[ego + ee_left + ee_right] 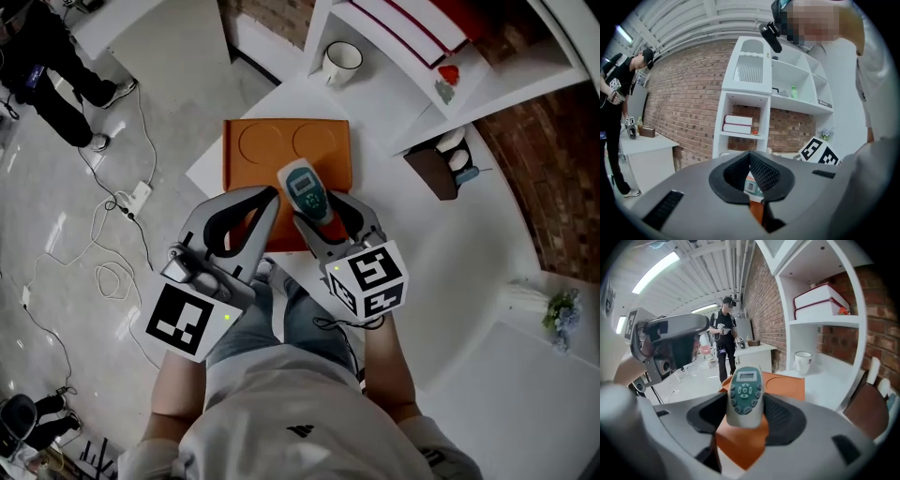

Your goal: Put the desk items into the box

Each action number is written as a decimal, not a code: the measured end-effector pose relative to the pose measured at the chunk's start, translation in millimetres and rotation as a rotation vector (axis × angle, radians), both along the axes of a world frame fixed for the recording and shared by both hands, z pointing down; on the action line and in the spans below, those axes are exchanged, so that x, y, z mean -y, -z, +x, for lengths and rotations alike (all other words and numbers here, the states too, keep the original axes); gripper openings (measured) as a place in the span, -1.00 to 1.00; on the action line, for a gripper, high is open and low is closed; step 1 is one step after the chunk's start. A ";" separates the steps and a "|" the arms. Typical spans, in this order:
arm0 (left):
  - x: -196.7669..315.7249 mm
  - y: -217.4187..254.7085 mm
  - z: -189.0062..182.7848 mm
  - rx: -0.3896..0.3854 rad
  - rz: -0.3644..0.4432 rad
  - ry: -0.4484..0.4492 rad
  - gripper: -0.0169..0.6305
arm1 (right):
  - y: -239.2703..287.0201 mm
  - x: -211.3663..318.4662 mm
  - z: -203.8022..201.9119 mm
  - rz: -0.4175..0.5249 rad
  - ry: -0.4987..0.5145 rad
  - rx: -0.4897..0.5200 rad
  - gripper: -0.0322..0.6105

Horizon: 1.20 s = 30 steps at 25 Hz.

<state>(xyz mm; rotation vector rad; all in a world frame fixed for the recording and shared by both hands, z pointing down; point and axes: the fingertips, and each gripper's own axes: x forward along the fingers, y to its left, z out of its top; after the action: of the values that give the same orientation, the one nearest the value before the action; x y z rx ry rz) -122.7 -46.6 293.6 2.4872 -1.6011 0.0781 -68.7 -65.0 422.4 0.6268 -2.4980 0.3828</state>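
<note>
A grey and teal remote control stands between the jaws of my right gripper, which is shut on its lower half. In the right gripper view the remote control points up and forward, with my right gripper clamped on its sides. Just beyond it an orange box with two round marks lies on the white table; the orange box shows behind the remote. My left gripper hangs beside the right one over the box's near left part, jaws closed tip to tip on nothing. In its own view, my left gripper half hides the remote.
A white mug stands on the table beyond the box, under a white shelf unit holding books. A brown holder sits at the shelf's foot. Cables trail on the floor at left, where a person in black stands.
</note>
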 end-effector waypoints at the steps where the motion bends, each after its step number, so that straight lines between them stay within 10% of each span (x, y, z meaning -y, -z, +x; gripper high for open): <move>1: -2.8 -0.4 -6.1 0.001 0.000 0.014 -0.91 | -2.4 -3.9 -5.7 -0.005 0.020 -0.003 -0.12; 30: -41.5 -17.7 -79.3 -0.034 -0.019 0.183 -0.91 | -71.1 -59.0 -57.5 -0.109 0.353 -0.218 -0.12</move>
<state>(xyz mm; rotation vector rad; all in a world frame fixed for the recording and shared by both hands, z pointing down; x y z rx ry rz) -202.0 -5.1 311.3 2.3027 -1.7965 0.0264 -126.2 -6.0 493.5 0.1660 -2.3004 0.2964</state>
